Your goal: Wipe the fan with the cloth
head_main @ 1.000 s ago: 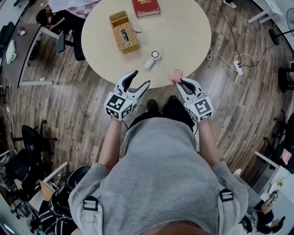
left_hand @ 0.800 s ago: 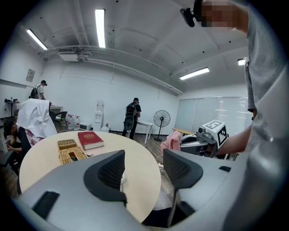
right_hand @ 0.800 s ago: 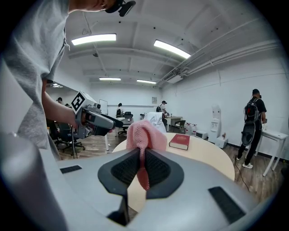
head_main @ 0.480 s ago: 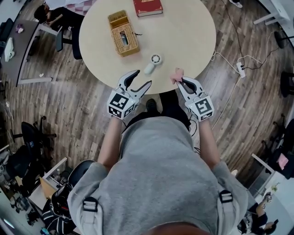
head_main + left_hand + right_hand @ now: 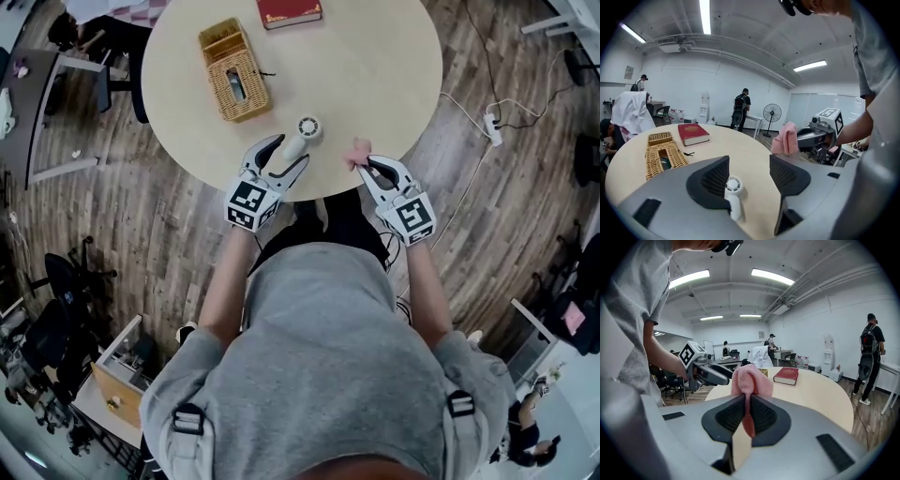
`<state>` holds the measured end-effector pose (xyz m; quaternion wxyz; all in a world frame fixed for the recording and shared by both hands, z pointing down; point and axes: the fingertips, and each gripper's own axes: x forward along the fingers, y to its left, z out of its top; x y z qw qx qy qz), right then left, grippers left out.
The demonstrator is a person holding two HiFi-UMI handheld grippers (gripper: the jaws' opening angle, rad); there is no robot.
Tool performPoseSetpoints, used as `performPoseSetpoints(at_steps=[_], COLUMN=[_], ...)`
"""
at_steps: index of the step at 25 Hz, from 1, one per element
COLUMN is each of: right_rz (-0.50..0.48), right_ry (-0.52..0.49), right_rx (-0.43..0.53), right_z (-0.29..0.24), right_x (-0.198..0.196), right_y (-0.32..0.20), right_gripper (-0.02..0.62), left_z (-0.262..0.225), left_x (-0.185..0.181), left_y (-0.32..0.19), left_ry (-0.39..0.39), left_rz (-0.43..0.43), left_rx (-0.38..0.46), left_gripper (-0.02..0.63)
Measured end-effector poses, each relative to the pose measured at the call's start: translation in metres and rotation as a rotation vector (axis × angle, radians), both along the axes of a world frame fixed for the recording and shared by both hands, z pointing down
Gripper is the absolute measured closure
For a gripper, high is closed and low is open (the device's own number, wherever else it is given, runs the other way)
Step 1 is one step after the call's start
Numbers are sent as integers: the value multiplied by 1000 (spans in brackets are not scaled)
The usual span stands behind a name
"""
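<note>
We held 2 hand-held grippers at the near edge of the round desk (image 5: 375, 56). The small white fan (image 5: 307, 128) lay flat just inside that edge, its round head pointing away from us and its handle toward us. Our left hand-held gripper (image 5: 291, 150) had its jaws apart, astride the fan's handle, which sat closer to the left jaw, and neither pad was closed on it. Just right of the fan, our right hand-held gripper (image 5: 368, 165) was clamped on the pink cloth (image 5: 357, 153). The cloth's bunched top stood above the jaws at the desk's rim, apart from the fan. Beyond the fan and to its right stretched open desk top. A wicker basket (image 5: 232, 70) stood beyond the fan to its left, well apart. A red book (image 5: 289, 11) lay far beyond the fan, at the far edge.
</note>
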<state>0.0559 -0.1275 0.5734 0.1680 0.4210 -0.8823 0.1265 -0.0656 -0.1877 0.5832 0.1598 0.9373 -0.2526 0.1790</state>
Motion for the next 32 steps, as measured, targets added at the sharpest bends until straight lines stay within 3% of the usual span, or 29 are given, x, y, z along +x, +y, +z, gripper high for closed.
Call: performPoseSetpoints(at_steps=[6,14,18,32], right_rz=[-23,-46,-49,-27], right_ry=[0,-7,-6,-15], right_rx=[-36,-72,-89,-143], right_z=[14,25,30,48], right_x=[2,1,4,17], right_y=[-21,-38,-37,-44], right_gripper=[561,561,561,560], left_z=[49,115,151,187], left_x=[14,19,21,51], left_y=[-21,-31,-34,-56], left_ry=[-43,-161,-243,-302], left_rz=[-2,7,20,90], left_rx=[-80,-136,-125,-109], left_gripper=[324,257,229,184])
